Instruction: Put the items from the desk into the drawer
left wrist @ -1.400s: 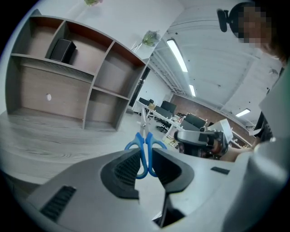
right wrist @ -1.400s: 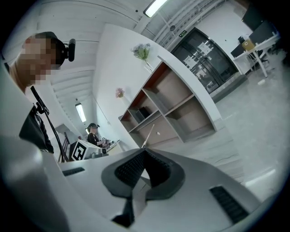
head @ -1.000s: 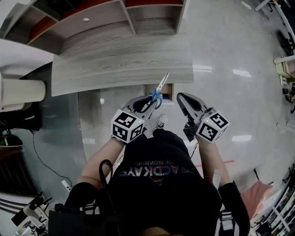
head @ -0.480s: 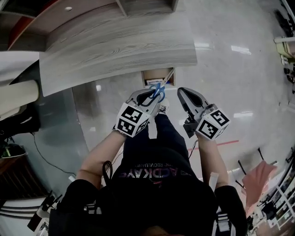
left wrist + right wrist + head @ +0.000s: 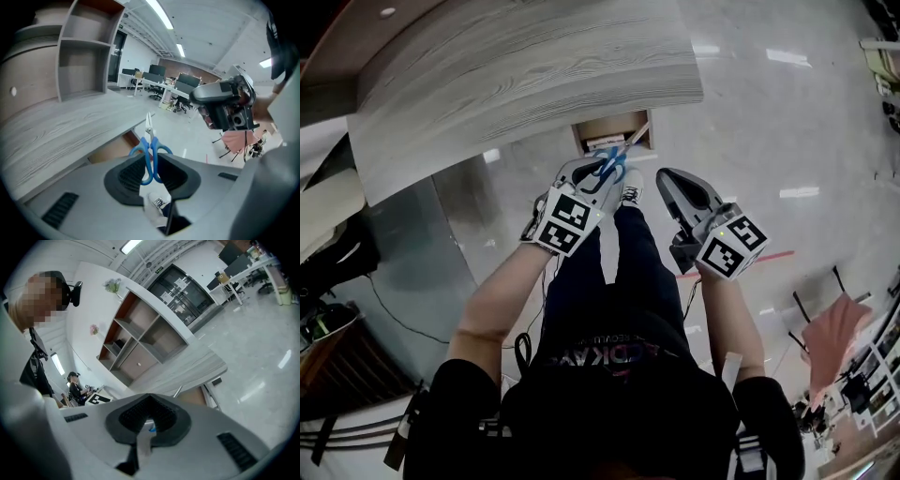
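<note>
Head view: desk point(image 5: 534, 75) hides part of drawer point(image 5: 592, 132) (scissors point(image 5: 614, 161) overlap it).

The head camera is looking steeply down from above the person point(image 5: 619, 375) onto the desk point(image 5: 534, 66), with the desk's front edge and the drawer point(image 5: 609, 131) beneath it lying near the frame's top. The left gripper's point(image 5: 605, 171) camera is riding close below the desk's front edge, facing up across the desk toward the shelves point(image 5: 79, 65). The right gripper's point(image 5: 667, 183) camera is sitting farther back from the desk, facing it obliquely. All three are sharing the desk front and the drawer.
</note>
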A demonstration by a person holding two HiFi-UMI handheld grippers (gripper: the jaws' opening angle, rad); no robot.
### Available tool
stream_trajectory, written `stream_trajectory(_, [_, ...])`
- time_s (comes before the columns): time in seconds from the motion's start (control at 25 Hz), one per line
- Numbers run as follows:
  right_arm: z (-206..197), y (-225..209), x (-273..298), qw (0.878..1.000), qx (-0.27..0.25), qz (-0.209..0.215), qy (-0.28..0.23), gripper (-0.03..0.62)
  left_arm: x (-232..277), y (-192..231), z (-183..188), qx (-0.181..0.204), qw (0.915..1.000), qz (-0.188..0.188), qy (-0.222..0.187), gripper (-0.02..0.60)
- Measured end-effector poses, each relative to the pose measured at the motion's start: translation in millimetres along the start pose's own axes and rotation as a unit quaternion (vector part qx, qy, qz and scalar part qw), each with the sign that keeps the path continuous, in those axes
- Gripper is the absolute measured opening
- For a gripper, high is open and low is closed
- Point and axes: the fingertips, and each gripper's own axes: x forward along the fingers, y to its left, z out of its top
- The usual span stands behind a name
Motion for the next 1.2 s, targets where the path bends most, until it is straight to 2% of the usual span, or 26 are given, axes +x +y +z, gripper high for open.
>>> stream_trajectory(0.56, [-32.0,-37.3,28.8,0.999,0.011,-0.027,0.021,0.015,35.5,32.3,-39.8,0.021,0.9984,0.021,0.049,0.092])
stream_trajectory(0.84, [-46.3,-58.4,42.4,0.999,0.021,-0.034,0.034,0.015,55.2,48.8,-46.3,0.027,0.9969,0.033,0.066,0.093])
stream_trajectory(1.2, [-55.5,-63.9,46.7,0.998,0.029,-0.036,0.039,0.015,66.8,61.2,-58.9,0.032,0.9943,0.043,0.092,0.092])
